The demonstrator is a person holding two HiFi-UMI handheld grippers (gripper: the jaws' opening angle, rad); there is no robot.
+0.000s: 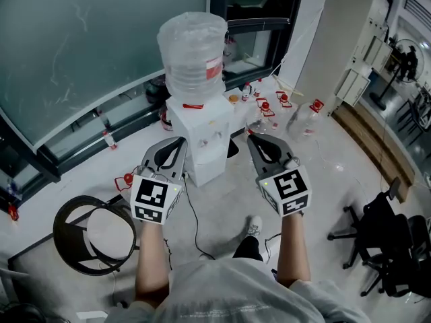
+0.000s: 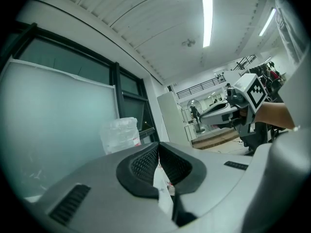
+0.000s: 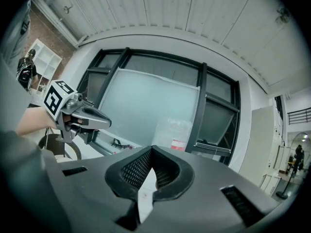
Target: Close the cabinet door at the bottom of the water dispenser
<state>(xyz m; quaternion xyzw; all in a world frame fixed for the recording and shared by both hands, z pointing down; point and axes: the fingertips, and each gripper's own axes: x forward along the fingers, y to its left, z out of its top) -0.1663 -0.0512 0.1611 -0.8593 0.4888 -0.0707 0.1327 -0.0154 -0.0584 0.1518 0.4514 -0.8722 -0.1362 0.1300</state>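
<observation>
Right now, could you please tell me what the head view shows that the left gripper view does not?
Only the head view shows a black office chair and the small red-capped bottles. Only the left gripper view shows the ceiling light strip and the left gripper's shut, empty jaws up close. Both show the clear water bottle and the right gripper.

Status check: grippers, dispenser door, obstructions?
Left gripper shut, empty. Right gripper shut, empty. Water dispenser ahead, untouched; cabinet door state unclear. Cable trails on floor before it.
</observation>
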